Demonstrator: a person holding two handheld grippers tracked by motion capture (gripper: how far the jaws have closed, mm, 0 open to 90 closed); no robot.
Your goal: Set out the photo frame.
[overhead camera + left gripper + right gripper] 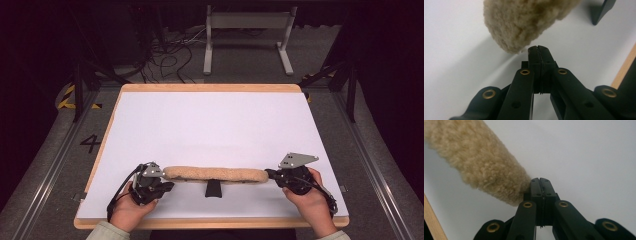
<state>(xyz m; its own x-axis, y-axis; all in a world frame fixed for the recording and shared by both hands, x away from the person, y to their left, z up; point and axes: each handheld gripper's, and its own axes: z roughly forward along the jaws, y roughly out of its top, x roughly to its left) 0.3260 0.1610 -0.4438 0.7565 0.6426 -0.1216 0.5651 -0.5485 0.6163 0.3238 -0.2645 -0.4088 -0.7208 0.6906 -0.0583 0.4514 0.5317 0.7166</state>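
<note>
A fleecy tan roll spans between both hand-held grippers on the white table.

In your left gripper view, the fleecy roll runs off the top edge, so you see just its rounded end. The black piece beside the roll is cut by that same edge and its shape is unclear. In your right gripper view, the roll leaves the frame at the upper left. From above, the black piece sits half under the roll, and your forearms are cropped below the desk.
</note>
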